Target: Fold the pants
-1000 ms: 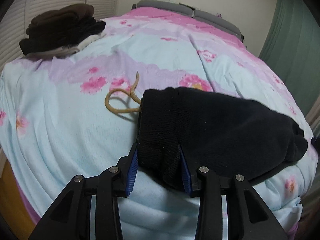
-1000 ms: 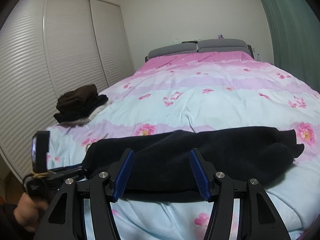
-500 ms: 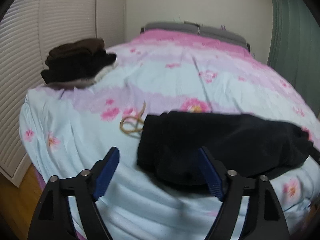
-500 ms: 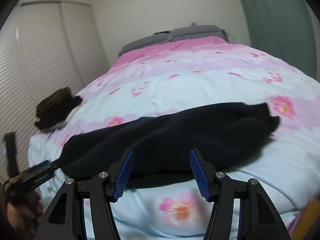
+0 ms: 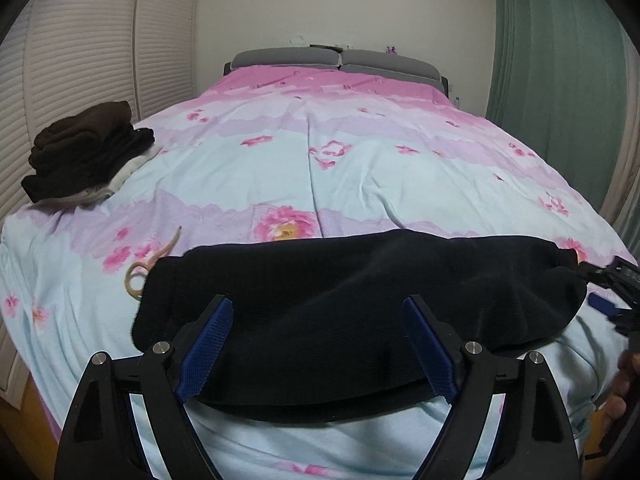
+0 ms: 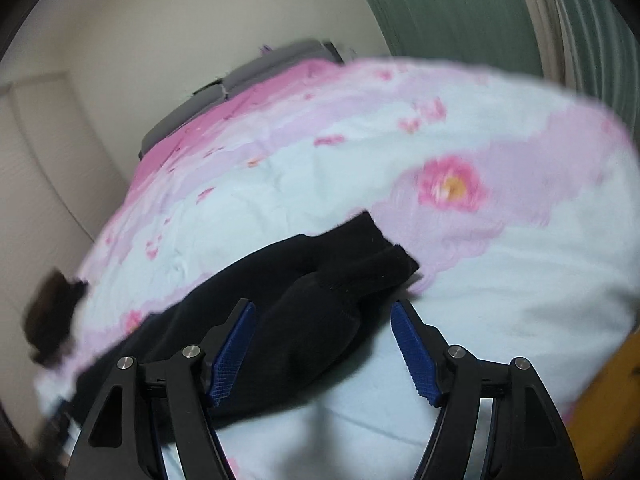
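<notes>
Nearest us, our left gripper (image 5: 318, 344) hangs spread wide and empty over the near edge of the pants (image 5: 360, 304); a second ago it pinched the waist end. The pants lie as a long dark strip across the bed (image 5: 320, 168), left to right. Our right gripper (image 6: 323, 346), also spread and empty, has swung toward the cuffs (image 6: 372, 256), so it is nearer that end. Farther left sits a clothes pile (image 5: 86, 152).

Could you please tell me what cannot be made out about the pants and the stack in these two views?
- Pants near edge, left view: hidden behind the left gripper.
- Waistband end, right view: cut off by frame edge.
- Stack, right view: motion-blurred.
- Stack's garment count, left view: too small.
</notes>
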Demonstrator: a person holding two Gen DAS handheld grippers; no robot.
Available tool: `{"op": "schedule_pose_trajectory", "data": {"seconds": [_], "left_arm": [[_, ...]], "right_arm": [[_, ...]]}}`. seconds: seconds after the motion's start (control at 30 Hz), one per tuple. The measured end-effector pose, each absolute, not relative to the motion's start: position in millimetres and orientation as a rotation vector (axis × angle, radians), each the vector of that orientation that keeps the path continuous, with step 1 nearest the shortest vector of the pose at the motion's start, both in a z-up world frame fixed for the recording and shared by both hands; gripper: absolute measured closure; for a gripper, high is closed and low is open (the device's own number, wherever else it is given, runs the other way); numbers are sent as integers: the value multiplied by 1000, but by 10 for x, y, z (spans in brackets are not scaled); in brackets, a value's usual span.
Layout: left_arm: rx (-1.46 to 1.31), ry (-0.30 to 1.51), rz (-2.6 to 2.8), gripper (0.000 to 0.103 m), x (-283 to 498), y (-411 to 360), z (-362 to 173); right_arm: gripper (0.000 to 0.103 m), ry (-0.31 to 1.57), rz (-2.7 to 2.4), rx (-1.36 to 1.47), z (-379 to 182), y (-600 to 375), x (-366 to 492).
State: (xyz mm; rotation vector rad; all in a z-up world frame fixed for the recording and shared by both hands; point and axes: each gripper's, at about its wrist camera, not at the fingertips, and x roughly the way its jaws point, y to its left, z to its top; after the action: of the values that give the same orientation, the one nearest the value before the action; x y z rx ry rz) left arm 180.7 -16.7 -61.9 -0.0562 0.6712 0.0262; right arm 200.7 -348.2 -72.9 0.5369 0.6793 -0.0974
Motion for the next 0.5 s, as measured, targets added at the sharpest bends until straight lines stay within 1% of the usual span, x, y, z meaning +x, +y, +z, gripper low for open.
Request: {"op": "schedule_pose_trajectory", "data": {"seconds": [0.03,0.07,0.13,0.23,0.43,0.5], "left_arm": [[-55,676,29,16,1823,-171,-630],[-53,680,32,16,1830,-177,-639],[-51,682,36,16,1838,-167,-644],[-51,683,41,16,1864,-170,-641],[-38,685,31,16,1906,-212,-670],[-30,690,32,16,1912,-219,-695]], "right_arm": [[35,709,-76,585,-807,-3551,2105],[41,733,-65,615,-876,-3591,2169],[85,773,-34,676,-1007,-3652,2312],[89,742,-25,660,-976,-3656,2355],[90,603,-35,509,-574,-3660,2397],[90,615,-19,473,-543,-3710,2461]]}}
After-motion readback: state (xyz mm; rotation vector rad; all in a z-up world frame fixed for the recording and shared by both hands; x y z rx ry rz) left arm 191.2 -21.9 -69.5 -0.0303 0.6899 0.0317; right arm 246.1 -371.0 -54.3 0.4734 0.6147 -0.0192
